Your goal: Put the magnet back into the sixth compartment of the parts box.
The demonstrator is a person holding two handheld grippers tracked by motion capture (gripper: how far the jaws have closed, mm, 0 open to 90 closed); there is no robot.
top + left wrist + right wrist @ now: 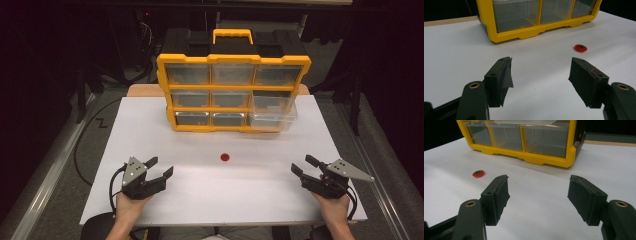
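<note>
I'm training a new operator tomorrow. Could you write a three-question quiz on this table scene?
1. True or false: the left gripper is shut on the red disc.
2. Which drawer of the yellow organiser is pulled out? A) top left B) middle C) the right column's lower one
3. Fill in: the disc lies on the white table between the organiser and the two ____.

Key
1. False: both it and the right gripper are open, with the disc lying apart from them.
2. C
3. grippers
</note>
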